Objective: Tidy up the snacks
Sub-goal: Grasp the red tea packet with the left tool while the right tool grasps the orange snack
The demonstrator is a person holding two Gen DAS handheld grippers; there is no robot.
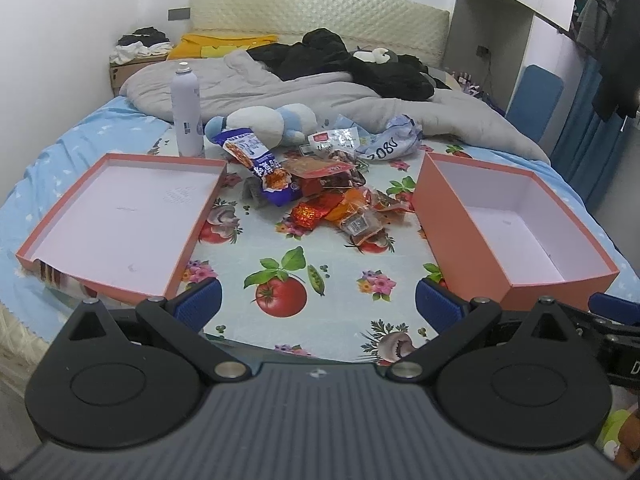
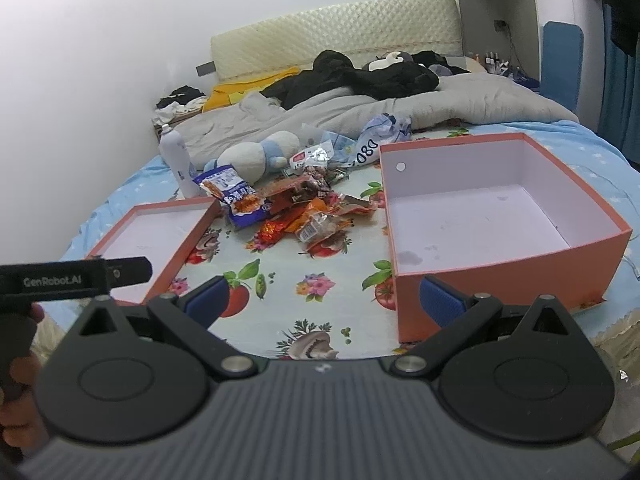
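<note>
Left wrist: snack pile (image 1: 320,196) between shallow lid (image 1: 120,220) and deep box (image 1: 516,232).

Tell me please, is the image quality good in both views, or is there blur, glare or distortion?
Left wrist view: sharp at the snack pile, fisheye bends the bed edges, corners darken. Right wrist view: similar bending, the deep orange box looks curved, the headboard is slightly soft; light is even, no strong glare.

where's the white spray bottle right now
The white spray bottle stands upright on the bed behind the far corner of the shallow orange lid, left of the plush toy in both views.
</note>
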